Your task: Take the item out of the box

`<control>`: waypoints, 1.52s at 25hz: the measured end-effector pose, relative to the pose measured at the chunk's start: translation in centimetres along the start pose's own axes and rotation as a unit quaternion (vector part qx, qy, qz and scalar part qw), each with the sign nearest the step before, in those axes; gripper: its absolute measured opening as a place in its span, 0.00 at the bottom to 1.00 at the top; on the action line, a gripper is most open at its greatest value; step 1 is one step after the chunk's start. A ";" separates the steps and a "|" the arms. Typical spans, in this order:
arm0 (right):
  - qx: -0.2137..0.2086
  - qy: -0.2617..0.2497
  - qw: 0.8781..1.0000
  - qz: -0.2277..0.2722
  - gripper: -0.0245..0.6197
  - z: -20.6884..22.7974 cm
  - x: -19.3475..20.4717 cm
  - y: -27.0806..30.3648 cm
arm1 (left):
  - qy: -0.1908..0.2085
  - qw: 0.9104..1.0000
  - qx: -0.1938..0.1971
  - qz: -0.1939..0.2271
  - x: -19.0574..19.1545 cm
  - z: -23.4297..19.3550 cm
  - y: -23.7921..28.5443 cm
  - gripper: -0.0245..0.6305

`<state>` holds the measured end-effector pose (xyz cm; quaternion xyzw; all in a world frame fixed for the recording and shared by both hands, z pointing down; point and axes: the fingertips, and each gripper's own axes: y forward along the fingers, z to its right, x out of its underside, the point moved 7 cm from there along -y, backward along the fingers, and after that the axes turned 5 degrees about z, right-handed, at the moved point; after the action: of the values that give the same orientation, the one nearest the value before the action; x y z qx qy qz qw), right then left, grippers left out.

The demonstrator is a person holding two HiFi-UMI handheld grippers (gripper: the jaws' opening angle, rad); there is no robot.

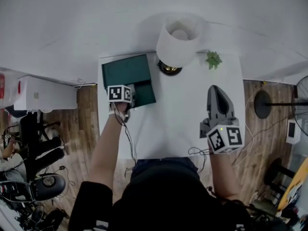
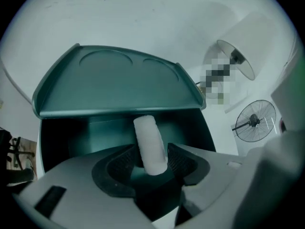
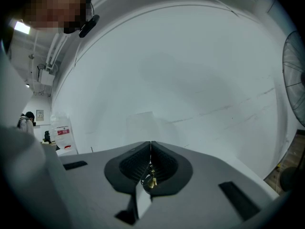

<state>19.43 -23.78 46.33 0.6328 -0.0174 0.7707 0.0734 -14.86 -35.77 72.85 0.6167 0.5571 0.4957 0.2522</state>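
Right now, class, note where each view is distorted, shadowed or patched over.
Head view: wide-angle bending, soft shadow around the lamp. Left gripper view: black fisheye corners, box interior dark, mosaic patch upper right. Right gripper view: black corners, mosaic patch top left.

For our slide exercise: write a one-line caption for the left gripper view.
Open fingers of the left gripper straddle a white cylinder inside the open green box.

head: steeply down on table (image 1: 183, 114) | left: close into box (image 2: 114, 85), head shares it | right: toward wall (image 3: 190, 70)

Box (image 2: 119, 80) smooth dark-green plastic; item (image 2: 150, 147) matt white, slightly rough.
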 end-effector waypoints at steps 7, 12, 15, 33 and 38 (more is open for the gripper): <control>-0.024 -0.013 1.000 -0.001 0.05 -1.1 0.3 -0.4 | 0.013 1.000 -0.002 -0.025 0.2 -0.1 0.1 0.25; -0.025 -0.009 1.000 -0.002 0.05 -1.1 0.2 -0.8 | 0.073 0.997 -0.015 -0.032 0.6 0.8 -1.2 0.24; -0.030 -0.006 1.000 -0.004 0.05 -1.4 0.1 -1.2 | 0.099 0.995 -0.013 -0.029 1.2 1.7 -2.4 0.24; -0.096 -0.030 0.995 0.028 0.05 -6.1 -3.2 -3.4 | 0.163 0.959 0.054 0.224 1.3 11.1 -19.4 0.24; -0.112 -0.037 0.992 0.048 0.05 -7.5 -4.9 -4.3 | 0.171 0.934 0.069 0.306 0.7 13.7 -25.2 0.24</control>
<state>13.64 -19.08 39.73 0.6468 -0.1364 0.7429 0.1056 -13.73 -25.42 46.10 0.6788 0.4088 0.6077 -0.0541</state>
